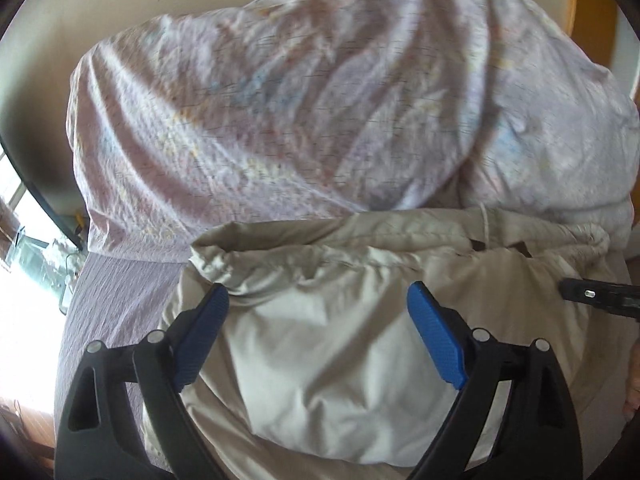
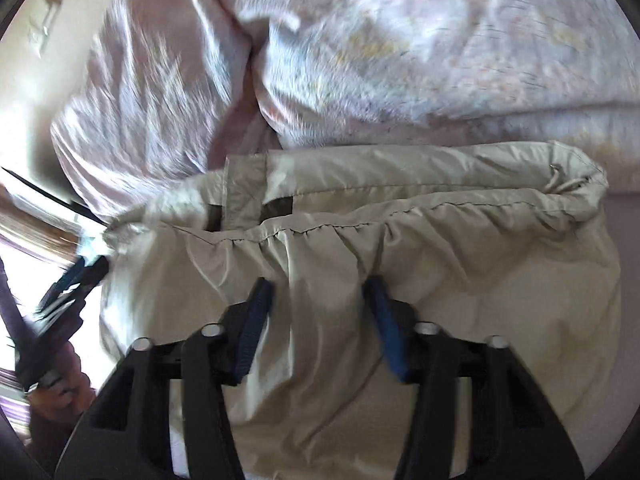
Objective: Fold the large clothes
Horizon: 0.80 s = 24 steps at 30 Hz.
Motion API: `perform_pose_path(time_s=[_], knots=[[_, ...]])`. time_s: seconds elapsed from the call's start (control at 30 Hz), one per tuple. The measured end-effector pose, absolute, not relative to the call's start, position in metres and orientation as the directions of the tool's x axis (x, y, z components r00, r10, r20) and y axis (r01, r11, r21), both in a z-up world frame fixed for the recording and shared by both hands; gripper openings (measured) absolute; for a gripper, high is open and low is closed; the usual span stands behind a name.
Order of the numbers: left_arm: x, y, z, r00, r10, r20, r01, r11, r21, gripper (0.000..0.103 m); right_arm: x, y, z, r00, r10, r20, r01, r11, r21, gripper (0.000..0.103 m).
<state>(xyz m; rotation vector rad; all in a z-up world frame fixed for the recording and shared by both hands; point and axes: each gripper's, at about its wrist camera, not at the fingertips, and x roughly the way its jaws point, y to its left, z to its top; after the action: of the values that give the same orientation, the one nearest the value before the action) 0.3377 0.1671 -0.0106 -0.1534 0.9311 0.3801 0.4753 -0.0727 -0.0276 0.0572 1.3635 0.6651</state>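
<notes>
A beige garment (image 1: pixel 340 360) with a gathered elastic waistband (image 1: pixel 360 240) and a drawstring (image 1: pixel 486 224) lies spread on the bed. My left gripper (image 1: pixel 318 292) hovers over its upper part, blue pads wide apart and nothing between them. In the right wrist view the same garment (image 2: pixel 440 260) shows its waistband seam, a belt loop (image 2: pixel 244 192) and the knotted drawstring (image 2: pixel 560 186). My right gripper (image 2: pixel 318 282) stands just below the waistband with a narrow gap. Cloth lies under the gap, and the pads do not press on it. The left gripper (image 2: pixel 68 284) appears blurred at the garment's left edge.
A crumpled pale floral duvet (image 1: pixel 300 100) is heaped right behind the waistband and fills the far side (image 2: pixel 400 40). The lilac bed sheet (image 1: pixel 120 300) shows to the left. A bright window (image 1: pixel 24 280) is at the far left, a wooden headboard (image 1: pixel 588 0) at the top right.
</notes>
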Motion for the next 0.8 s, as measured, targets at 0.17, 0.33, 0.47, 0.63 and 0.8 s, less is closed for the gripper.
perform_pose_path(time_s=[0.17,0.33,0.47,0.63,0.8], knots=[[0.338,0.159,-0.014,0.536,0.241,-0.809,-0.370,0.928,0.032,0.091,0.482,-0.065,-0.038,0.100,0.459,-0.883,-0.379,0.838,0.392,0.006],[0.341,0.159,-0.019,0.522,0.245,-0.817,-0.373,0.927,0.039,0.091,0.492,-0.061,-0.030,0.155,0.443,-0.883,-0.380,0.852,0.360,0.004],[0.342,0.163,-0.025,0.515,0.246,-0.821,-0.382,0.923,0.038,0.091,0.504,-0.051,-0.030,0.202,0.414,-0.888,-0.364,0.873,0.324,0.004],[0.347,0.169,-0.034,0.510,0.271,-0.816,-0.409,0.911,0.047,0.091,0.522,-0.035,-0.039,0.230,0.381,-0.896,-0.331,0.896,0.296,0.004],[0.357,0.180,-0.055,0.477,0.301,-0.826,-0.447,0.892,0.066,0.092,0.527,-0.026,-0.064,0.216,0.377,-0.901,-0.308,0.902,0.303,0.004]])
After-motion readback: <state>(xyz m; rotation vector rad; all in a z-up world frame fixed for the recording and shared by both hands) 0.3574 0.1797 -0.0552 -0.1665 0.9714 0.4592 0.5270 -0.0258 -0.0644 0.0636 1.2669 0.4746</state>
